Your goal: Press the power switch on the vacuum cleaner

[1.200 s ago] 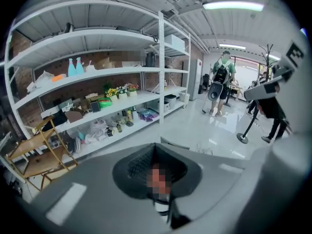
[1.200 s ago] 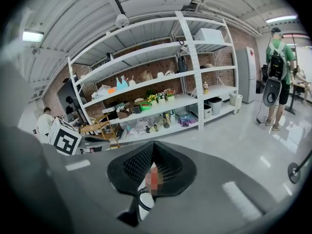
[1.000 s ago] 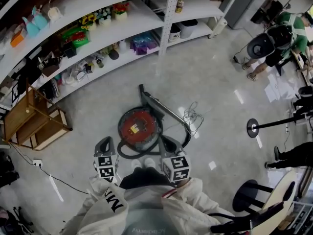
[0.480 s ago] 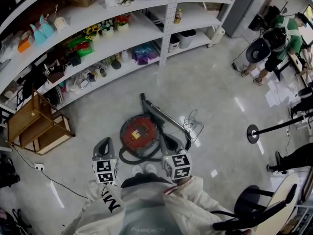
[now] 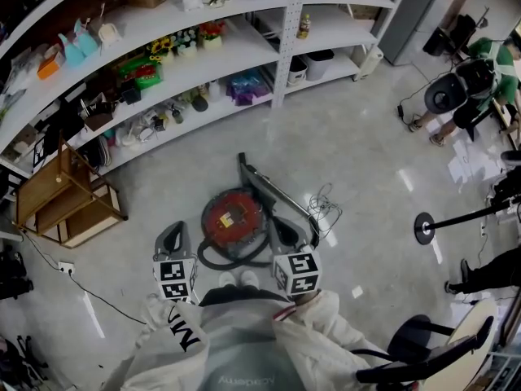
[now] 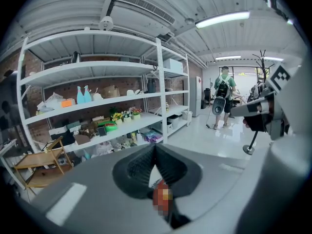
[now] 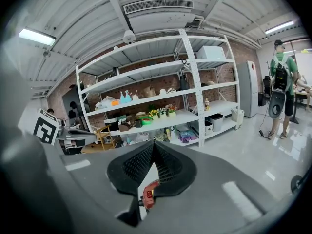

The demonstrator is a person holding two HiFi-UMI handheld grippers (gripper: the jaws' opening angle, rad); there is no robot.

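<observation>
1. Little has moved since the earlier frame. Both grippers stay tucked by the person's chest, and the head view has only tilted slightly.
2. The left gripper (image 6: 155, 147) and right gripper (image 7: 153, 146) are clenched, pads meeting on nothing.
3. The vacuum cleaner (image 5: 234, 217) sits on the floor (image 5: 342, 137) below and ahead, between them, neither plainly nearer. Its wand (image 5: 275, 190) runs back past the right gripper.
4. Both gripper views face the shelves (image 7: 191, 82) and catch only a red sliver. The head view alone shows the canister top, where I cannot single out the switch.
</observation>
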